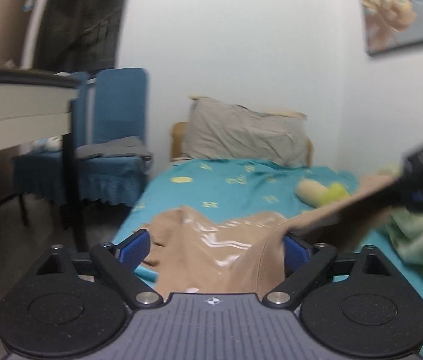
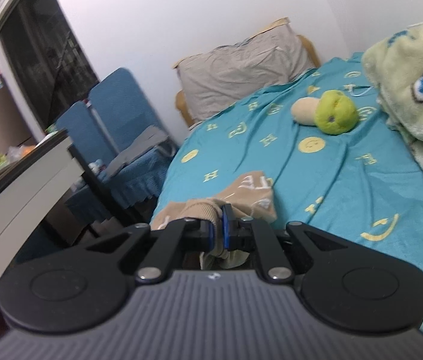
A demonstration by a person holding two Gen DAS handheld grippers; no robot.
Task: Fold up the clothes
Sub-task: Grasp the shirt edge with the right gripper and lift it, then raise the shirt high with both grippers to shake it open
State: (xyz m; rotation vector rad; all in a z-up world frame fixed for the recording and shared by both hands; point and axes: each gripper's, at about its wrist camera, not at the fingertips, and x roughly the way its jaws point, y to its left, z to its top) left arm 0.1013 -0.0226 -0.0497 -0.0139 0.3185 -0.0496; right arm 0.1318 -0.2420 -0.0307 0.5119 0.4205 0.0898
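Mid-fold on bed [image 2: 316, 162]: right gripper [image 2: 219, 226] clamped on tan garment [image 2: 250, 192], left gripper [image 1: 216, 247] spread wide around loose cloth; folding unfinished, apparently.

- My right gripper [image 2: 218, 225] is clamped on a ribbed edge of the tan garment [image 2: 241, 195].
- The garment lies near me on the teal bedsheet [image 2: 331, 174].
- Far right: a green plush toy [image 2: 336, 116].
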